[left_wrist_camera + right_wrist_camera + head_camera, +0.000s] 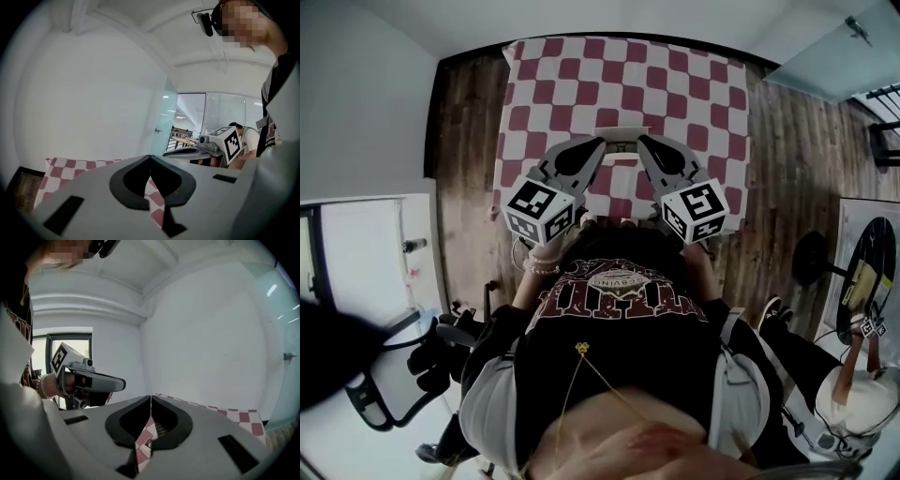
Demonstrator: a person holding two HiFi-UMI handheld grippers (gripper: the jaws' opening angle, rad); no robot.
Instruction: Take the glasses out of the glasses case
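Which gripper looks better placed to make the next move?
Right, marginally. The left gripper and right gripper are both shut above the red-and-white checked tablecloth, but only the right gripper view shows a small shiny object below its jaws; the left shows just cloth.

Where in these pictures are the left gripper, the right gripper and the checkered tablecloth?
left gripper [150, 157]: left gripper view, where its closed jaw tips meet.
right gripper [150, 397]: right gripper view, where its closed jaw tips meet.
checkered tablecloth [675, 84]: head view, bare part beyond the grippers.

Checkered table [581, 84] — wooden floor [469, 131]
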